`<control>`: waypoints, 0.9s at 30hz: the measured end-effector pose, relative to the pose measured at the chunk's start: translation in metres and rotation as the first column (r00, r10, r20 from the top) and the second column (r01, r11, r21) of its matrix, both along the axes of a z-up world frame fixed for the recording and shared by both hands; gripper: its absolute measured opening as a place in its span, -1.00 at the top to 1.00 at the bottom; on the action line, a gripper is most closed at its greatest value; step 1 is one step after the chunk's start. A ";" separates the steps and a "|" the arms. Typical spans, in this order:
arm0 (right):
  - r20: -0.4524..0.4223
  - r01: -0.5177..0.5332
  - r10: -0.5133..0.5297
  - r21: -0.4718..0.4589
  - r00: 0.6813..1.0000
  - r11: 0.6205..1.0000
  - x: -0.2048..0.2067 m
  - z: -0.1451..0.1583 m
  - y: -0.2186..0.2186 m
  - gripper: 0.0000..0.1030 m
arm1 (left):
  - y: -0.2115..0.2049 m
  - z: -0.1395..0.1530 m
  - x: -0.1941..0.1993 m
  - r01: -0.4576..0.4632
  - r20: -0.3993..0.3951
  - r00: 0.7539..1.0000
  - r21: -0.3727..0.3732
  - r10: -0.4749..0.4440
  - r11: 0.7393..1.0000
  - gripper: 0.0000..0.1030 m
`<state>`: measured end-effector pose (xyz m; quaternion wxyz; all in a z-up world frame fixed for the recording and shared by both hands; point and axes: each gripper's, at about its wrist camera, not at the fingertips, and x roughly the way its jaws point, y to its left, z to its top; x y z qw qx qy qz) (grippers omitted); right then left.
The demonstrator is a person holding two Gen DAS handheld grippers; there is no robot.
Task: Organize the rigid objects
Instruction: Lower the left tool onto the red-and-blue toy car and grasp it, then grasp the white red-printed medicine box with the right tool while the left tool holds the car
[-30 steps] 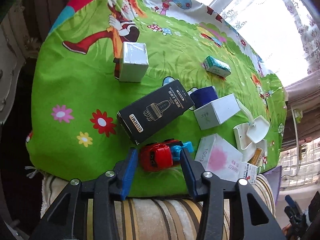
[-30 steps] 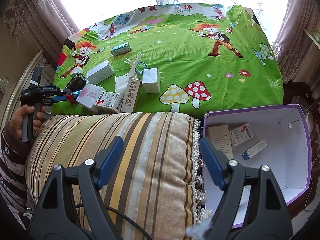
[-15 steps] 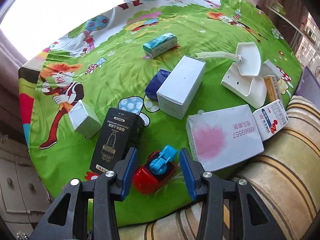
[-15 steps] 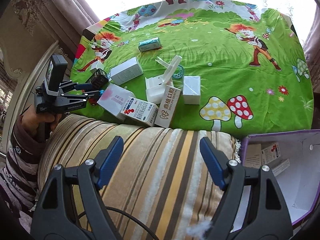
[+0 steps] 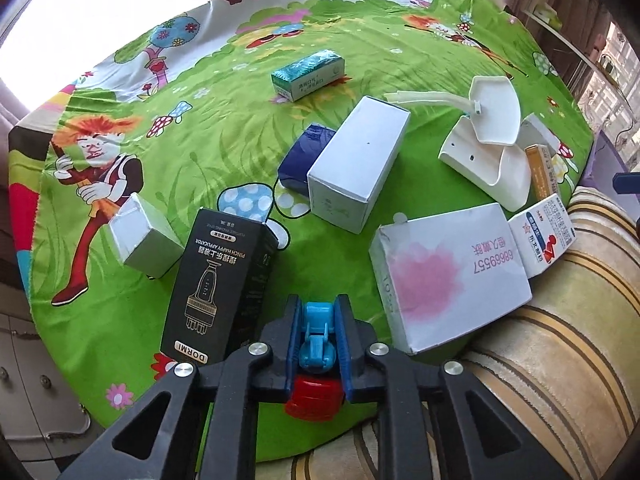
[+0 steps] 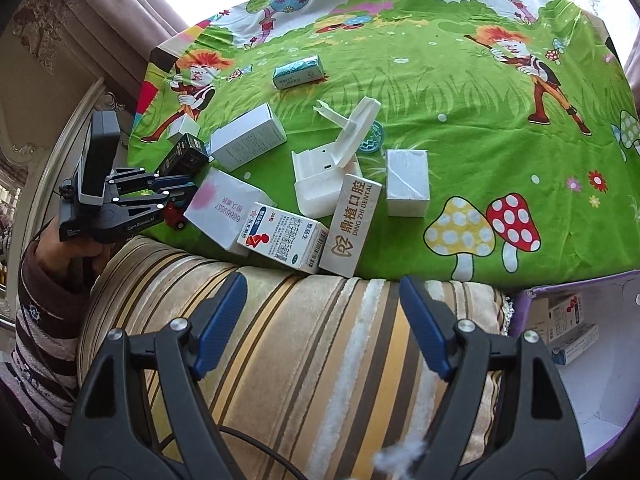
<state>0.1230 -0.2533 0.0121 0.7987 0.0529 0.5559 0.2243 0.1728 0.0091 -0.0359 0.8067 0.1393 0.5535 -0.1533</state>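
A small toy car, red body with a blue top piece, sits at the near edge of the green-clothed table. My left gripper is shut on the blue top piece, both blue pads pressed to its sides. The right wrist view shows the same grip at far left, left gripper over the red car, a hand in a striped sleeve holding it. My right gripper hangs open over a striped cushion, nothing between its fingers.
Boxes crowd the table: a black DORMI box, long white box, pink-and-white box, small white box, teal box, white plastic holder. A purple-rimmed carton with small packs stands at lower right.
My left gripper rolled round, then its jaws closed from either side of the toy car onto its blue top. My right gripper moved nearer the table, and the carton slid toward the right edge.
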 end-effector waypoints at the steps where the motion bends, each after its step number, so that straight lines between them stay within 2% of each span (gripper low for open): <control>1: -0.004 -0.001 0.001 -0.002 1.000 1.000 0.002 -0.002 0.002 -0.57 | 0.002 0.001 0.000 -0.011 -0.001 1.000 -0.013 0.011 1.000 0.66; 11: -0.029 0.065 -0.067 -0.053 0.997 0.996 0.027 -0.020 0.007 -0.57 | 0.015 0.025 -0.008 -0.118 0.046 0.991 -0.118 0.124 0.986 0.67; 17: -0.028 -0.040 0.038 -0.092 0.999 0.995 0.028 -0.023 0.041 -0.57 | 0.020 0.037 -0.014 -0.142 0.071 0.985 -0.162 0.155 0.976 0.68; 22: -0.084 -0.044 0.037 -0.094 0.996 0.995 0.038 -0.033 0.060 -0.57 | 0.023 0.044 -0.020 -0.148 0.085 0.982 -0.191 0.167 0.970 0.68; 27: -0.138 -0.003 -0.010 -0.098 0.990 0.995 0.047 -0.040 0.074 -0.58 | 0.021 0.045 -0.024 -0.146 0.093 0.981 -0.207 0.168 0.967 0.68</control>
